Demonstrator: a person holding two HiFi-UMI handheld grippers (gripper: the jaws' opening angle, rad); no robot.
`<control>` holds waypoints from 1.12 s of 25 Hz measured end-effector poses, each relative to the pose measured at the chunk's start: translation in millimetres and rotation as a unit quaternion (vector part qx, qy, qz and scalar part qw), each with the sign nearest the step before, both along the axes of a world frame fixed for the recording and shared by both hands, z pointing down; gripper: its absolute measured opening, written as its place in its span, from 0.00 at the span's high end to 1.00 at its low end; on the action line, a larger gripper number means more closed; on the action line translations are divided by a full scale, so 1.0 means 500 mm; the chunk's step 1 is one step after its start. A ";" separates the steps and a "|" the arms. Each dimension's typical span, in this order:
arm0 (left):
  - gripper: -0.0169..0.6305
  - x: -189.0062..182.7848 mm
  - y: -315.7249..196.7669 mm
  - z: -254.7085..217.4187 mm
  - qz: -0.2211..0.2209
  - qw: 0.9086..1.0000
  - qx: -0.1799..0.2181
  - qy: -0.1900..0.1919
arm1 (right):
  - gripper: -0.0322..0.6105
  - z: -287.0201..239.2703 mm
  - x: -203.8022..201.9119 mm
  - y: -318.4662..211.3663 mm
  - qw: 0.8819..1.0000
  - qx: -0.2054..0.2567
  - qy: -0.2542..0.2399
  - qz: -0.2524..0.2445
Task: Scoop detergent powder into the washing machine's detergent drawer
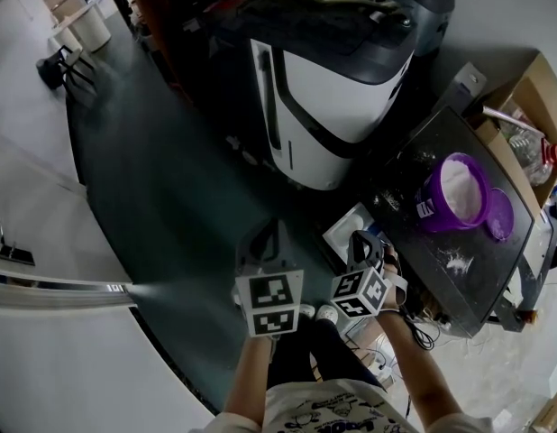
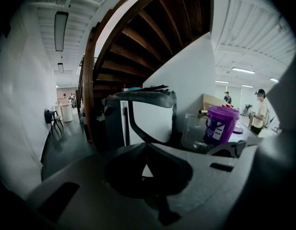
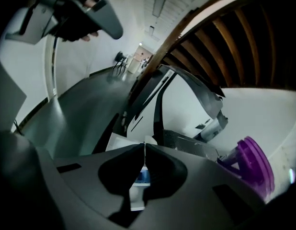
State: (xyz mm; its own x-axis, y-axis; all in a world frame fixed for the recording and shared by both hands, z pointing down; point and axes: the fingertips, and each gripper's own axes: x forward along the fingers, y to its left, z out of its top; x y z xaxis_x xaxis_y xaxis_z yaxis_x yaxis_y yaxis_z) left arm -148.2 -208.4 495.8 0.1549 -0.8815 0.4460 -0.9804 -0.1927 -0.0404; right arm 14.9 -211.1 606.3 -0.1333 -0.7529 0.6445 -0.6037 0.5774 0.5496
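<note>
Dark floor spreads before the washing machine (image 1: 337, 79); below it (forearms close to the body) left gripper (image 1: 263, 239) and right gripper (image 1: 365, 242) point forward, both clenched and empty.

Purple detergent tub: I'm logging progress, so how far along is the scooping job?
Done: the round purple plastic detergent tub stands open on the dark table, its purple lid beside it. In hand: nothing; the left gripper and right gripper are both shut and empty. Left: all the scooping into the white and black washing machine.
</note>
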 end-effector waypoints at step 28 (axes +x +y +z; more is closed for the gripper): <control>0.97 0.061 -0.002 -0.216 0.030 0.993 0.115 0.008 | 0.92 -0.436 0.107 0.008 0.901 0.162 -0.373 0.151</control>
